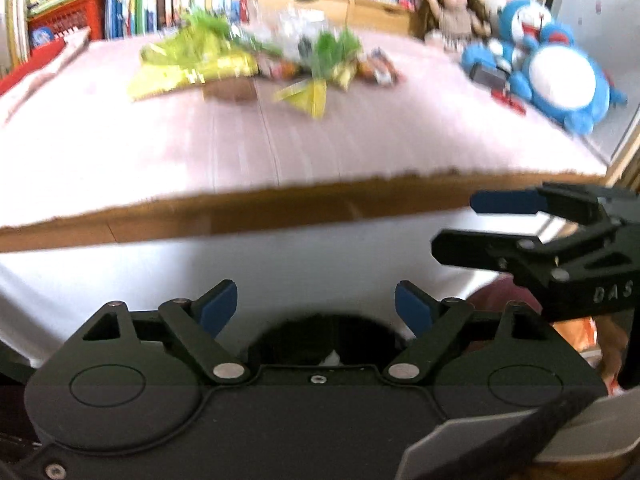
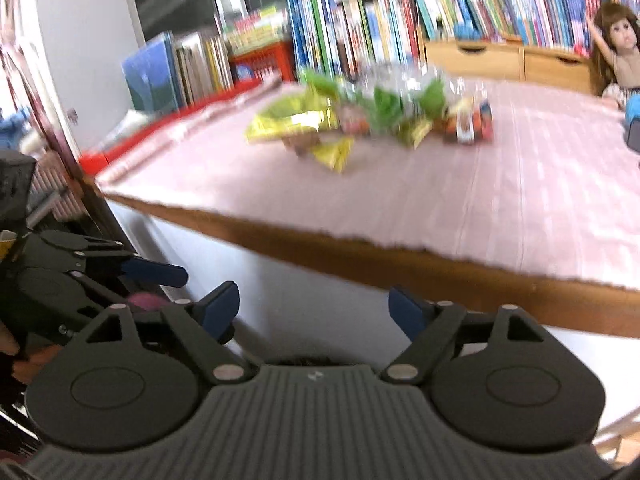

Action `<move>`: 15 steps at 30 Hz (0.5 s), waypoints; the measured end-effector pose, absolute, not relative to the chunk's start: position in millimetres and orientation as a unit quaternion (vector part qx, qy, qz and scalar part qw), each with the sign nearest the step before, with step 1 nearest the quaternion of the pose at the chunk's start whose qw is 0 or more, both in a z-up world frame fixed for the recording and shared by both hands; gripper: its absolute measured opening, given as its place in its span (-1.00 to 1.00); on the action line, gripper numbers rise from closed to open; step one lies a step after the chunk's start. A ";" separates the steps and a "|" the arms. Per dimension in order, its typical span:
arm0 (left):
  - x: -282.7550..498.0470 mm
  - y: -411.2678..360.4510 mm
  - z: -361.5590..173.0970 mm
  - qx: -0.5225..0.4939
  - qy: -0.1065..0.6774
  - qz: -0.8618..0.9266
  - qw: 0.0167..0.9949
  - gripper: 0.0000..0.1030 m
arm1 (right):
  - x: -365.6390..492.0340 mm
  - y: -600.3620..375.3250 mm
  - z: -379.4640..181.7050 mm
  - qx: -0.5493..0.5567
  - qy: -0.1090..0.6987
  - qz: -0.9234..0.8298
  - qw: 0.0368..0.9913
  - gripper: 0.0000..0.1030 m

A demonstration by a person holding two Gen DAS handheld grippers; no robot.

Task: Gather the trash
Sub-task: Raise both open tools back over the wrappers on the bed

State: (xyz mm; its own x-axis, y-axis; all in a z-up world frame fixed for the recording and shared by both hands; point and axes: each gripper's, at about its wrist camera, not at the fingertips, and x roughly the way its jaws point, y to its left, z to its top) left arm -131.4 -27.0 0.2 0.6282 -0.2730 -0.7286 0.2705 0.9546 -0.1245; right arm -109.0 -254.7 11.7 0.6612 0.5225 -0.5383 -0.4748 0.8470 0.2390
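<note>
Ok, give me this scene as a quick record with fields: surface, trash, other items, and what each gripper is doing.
surface: table under a pink cloth
trash: pile of wrappers, yellow and green ones plus clear plastic, toward the far side of the table
other items: blue plush toy and doll at the far right; books behind
left gripper: open, empty, below the near table edge
right gripper: open, empty, below the near table edge
image quality: blurred

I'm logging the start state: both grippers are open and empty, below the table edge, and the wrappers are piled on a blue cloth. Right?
Not quite: the cloth is pink, not blue, as the left wrist view shows. The left gripper and right gripper are open and empty, below the table edge, and the wrappers are piled on the cloth.
</note>
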 end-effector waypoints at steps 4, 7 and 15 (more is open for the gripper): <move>-130.2 -19.6 17.0 -0.018 0.377 -0.146 0.914 0.67 | -108.8 -261.9 24.9 0.042 0.273 0.269 0.923 0.75; -129.2 -14.2 27.8 -0.018 0.357 -0.138 0.924 0.68 | -109.1 -266.2 32.9 0.052 0.255 0.256 0.931 0.76; -106.0 -9.6 38.8 -0.016 0.317 -0.101 0.943 0.70 | -88.1 -275.1 37.3 0.063 0.224 0.210 0.950 0.77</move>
State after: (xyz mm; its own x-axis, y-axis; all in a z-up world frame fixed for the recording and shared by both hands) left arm -106.0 -9.6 38.8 0.7791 -0.2006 -0.5940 0.1808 0.9791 -0.0934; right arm -88.1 -275.1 37.3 0.8111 0.4269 -0.3998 -0.3707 0.9040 0.2132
